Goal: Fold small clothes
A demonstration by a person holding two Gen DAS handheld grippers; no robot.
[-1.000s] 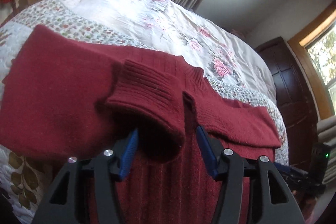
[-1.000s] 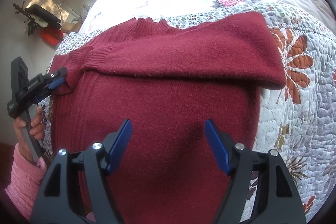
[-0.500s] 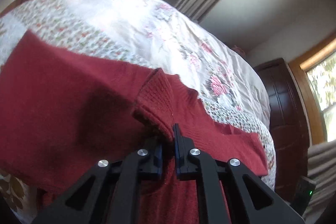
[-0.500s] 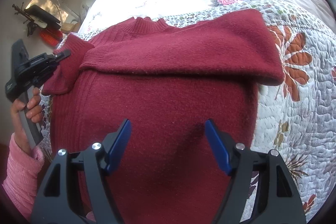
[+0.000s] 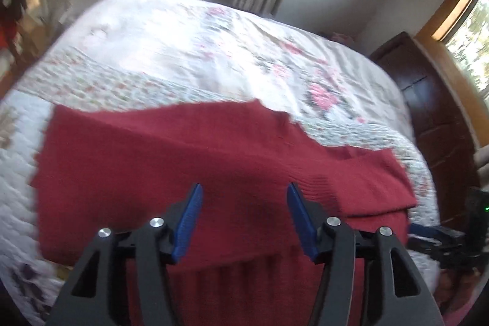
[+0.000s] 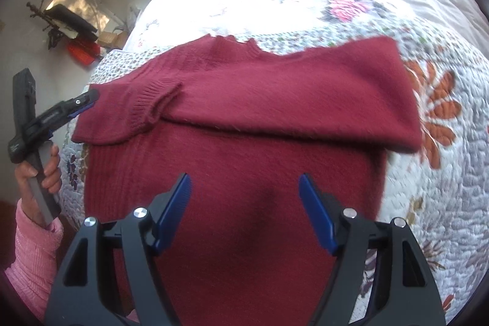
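Both my grippers gape wide and empty: the left gripper [image 5: 243,197] and the right gripper [image 6: 244,188] hover above the red sweater [image 6: 244,118], spread on the floral quilt [image 6: 428,167], sleeves folded across; my left hand [image 6: 36,170] grips its handle upright.

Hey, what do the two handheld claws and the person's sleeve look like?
Both the left claw and the right claw have black angular frames with triangular cutouts, silver round bolts and flat blue fingers. The sleeve is pink ribbed knit.
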